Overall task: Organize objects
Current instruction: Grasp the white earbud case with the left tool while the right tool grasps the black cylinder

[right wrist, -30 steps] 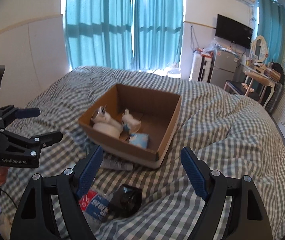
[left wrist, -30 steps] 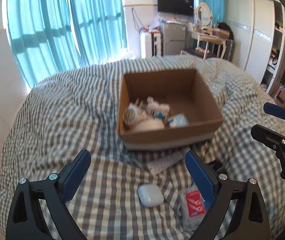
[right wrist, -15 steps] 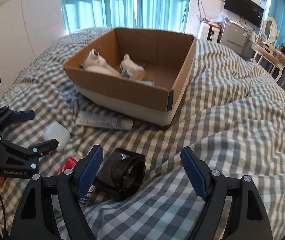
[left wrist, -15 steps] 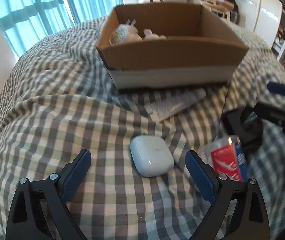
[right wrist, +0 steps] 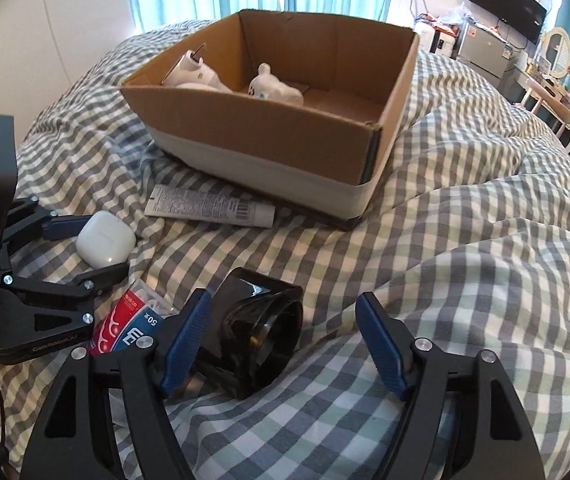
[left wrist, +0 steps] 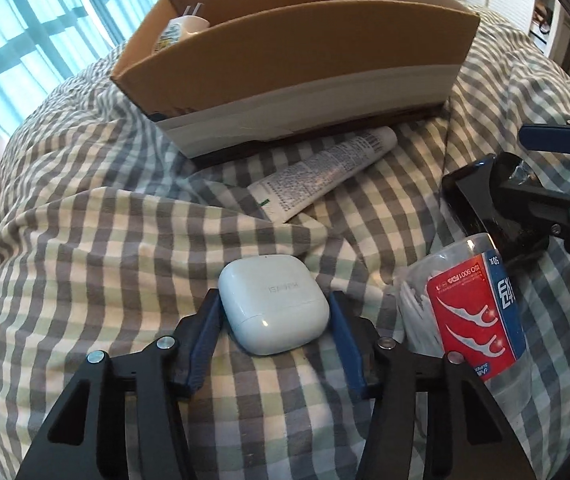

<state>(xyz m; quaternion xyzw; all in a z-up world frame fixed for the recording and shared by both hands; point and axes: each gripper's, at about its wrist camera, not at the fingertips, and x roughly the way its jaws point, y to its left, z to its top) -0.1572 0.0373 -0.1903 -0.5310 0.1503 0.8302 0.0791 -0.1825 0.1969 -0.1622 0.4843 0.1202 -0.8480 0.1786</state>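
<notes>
My left gripper is shut on a white earbud case that lies on the checked bedspread; it also shows in the right wrist view. My right gripper is open around a black square cup-like object, its left pad close to the object's side. A clear floss-pick container with a red and blue label lies between the two grippers. A white tube lies in front of the cardboard box, which holds several white items.
The checked bedspread is rumpled into folds around the box. Blue curtains, a desk, a fridge and a wall TV stand beyond the bed.
My left gripper has come down to the earbud case and closed on it. My right gripper has moved down and forward around the black object and has narrowed.
</notes>
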